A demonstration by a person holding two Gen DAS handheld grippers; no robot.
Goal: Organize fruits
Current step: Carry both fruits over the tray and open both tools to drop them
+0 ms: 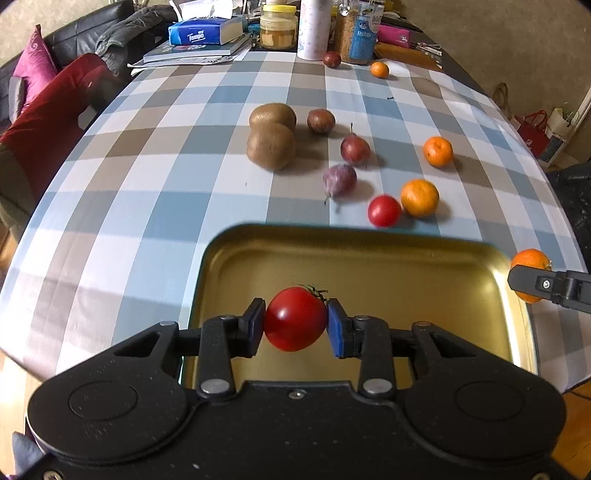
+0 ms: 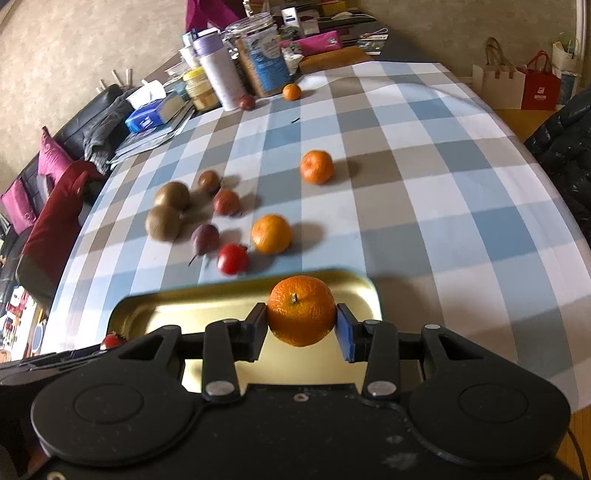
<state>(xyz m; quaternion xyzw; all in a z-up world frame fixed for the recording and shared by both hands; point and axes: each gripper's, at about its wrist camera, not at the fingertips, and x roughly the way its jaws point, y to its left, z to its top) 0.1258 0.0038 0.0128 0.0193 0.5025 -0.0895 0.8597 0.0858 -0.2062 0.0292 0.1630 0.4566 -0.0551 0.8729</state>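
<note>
My left gripper (image 1: 295, 323) is shut on a red tomato (image 1: 294, 319) and holds it above the gold metal tray (image 1: 369, 266). My right gripper (image 2: 301, 325) is shut on a mandarin (image 2: 301, 308) over the tray's right part (image 2: 177, 306); from the left wrist view that mandarin (image 1: 530, 262) shows at the right edge behind a black finger. Loose on the checked cloth lie two kiwis (image 1: 271, 136), three dark plums (image 1: 354, 149), another tomato (image 1: 384, 210) and several mandarins (image 1: 419, 197).
Beyond the fruit, the table's far end is crowded with a tissue pack (image 1: 205, 31), books, a jar (image 1: 279, 26), a white bottle (image 1: 314, 29) and a cereal container (image 1: 360, 33). A sofa with red and pink cushions (image 1: 48, 110) stands left. Paper bags (image 2: 517, 85) sit on the floor right.
</note>
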